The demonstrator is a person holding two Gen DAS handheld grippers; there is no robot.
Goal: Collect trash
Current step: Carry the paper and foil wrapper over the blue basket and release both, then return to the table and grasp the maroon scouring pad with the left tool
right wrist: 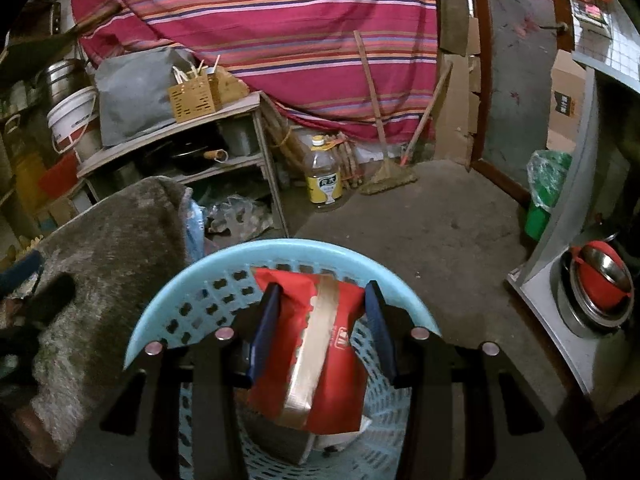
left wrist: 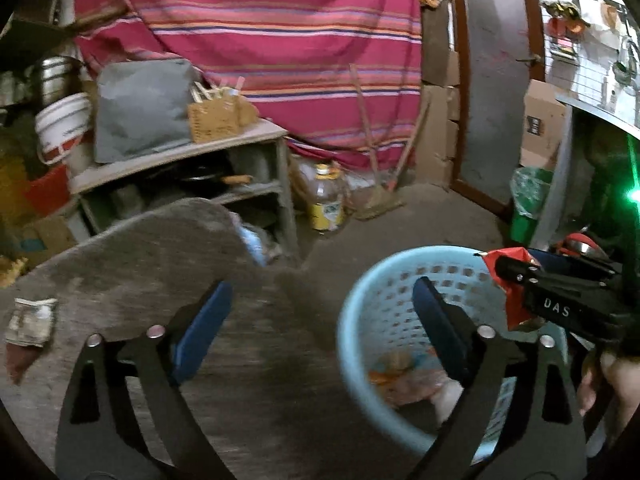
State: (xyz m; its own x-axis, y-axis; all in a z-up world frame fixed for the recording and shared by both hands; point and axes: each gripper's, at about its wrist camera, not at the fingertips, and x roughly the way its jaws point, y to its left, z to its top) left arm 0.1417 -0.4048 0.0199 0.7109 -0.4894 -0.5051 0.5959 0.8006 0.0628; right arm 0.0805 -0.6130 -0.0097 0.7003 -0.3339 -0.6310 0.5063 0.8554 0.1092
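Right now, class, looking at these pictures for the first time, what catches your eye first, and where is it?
The red packet, clamped in the right gripper above the pale blue basket that already holds some trash. Behind, a big pink striped cloth hangs across the back wall. The left gripper stands wide open and empty beside the basket.

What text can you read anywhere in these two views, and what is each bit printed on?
"DAS": white letters on the black body of the right gripper, seen from the left wrist.
Red packet in the right gripper: a pale mark by the gold stripe, too blurred to read.
Bottle with yellow label: characters too small to read.
Cardboard box: dark printed patch, unreadable.
White bucket: lettering, unreadable.
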